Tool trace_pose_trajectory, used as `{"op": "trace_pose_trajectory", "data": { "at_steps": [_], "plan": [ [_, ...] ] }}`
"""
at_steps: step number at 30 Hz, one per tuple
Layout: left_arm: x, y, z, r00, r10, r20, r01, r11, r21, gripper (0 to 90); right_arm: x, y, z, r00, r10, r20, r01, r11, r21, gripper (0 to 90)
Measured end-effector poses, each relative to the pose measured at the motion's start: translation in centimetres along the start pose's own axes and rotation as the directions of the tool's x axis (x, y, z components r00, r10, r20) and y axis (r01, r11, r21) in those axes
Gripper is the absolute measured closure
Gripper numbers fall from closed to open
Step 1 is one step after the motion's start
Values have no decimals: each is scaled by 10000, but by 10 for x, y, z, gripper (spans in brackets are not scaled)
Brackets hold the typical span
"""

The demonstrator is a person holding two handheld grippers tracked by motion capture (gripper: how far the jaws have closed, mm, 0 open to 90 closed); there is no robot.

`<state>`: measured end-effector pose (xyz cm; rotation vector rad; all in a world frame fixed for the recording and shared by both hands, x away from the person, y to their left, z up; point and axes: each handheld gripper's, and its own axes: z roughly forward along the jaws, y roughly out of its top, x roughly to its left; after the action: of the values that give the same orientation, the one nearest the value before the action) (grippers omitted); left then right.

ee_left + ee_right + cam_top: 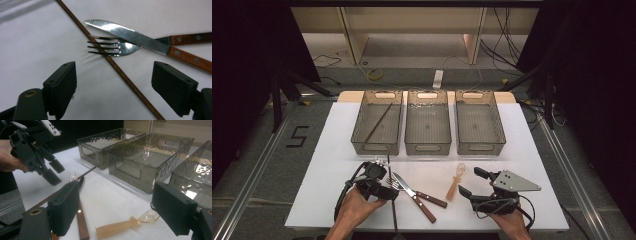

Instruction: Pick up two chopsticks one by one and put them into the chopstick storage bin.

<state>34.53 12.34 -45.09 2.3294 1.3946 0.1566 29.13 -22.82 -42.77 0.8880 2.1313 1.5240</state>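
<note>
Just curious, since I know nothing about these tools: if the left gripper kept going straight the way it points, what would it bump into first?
Probably the thin brown wooden chopstick, lying diagonally between the open jaws of the left gripper, on the white table. Just beyond lie the steel fork and serrated wooden-handled knife. Depth is uncertain.

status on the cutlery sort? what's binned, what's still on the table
Done: one chopstick lies in the left bin. In hand: nothing; left claw open over the second chopstick, right claw open. Left: fork, knife, plastic spoon; other bins look empty.
</note>
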Motion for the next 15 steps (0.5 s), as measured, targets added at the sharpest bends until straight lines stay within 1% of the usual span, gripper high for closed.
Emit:
{"op": "trace_pose_trajectory", "data": {
  "at_steps": [1, 2, 4, 6, 12, 15],
  "plan": [
    [-1, 0, 2, 10000, 4, 5, -4, 10000, 87, 213, 0, 0, 0, 10000, -22, 0, 22, 10000, -2, 231],
    [-1, 0, 4, 10000, 91, -34, -90, 9997, 223, 221, 0, 0, 0, 10000, -15, -10, 15, 10000, -7, 232],
    [-2, 0, 6, 9993, 244, -288, -233, 9991, 363, 238, 1, 0, 0, 10000, -29, 1, 29, 10000, 10, 232],
    [-2, 0, 7, 9995, 233, -195, -225, 9988, 428, 257, 1, 0, 0, 10000, -30, 6, 30, 10000, 8, 232],
    [-3, 0, 12, 9993, 320, -207, -308, 9979, 570, 334, 1, 0, 0, 10000, -46, 12, 46, 10000, 0, 232],
    [-4, 0, 13, 9983, 428, -390, -404, 9973, 621, 374, 1, 0, 0, 10000, -76, 10, 76, 10000, 5, 232]
  ]
}}
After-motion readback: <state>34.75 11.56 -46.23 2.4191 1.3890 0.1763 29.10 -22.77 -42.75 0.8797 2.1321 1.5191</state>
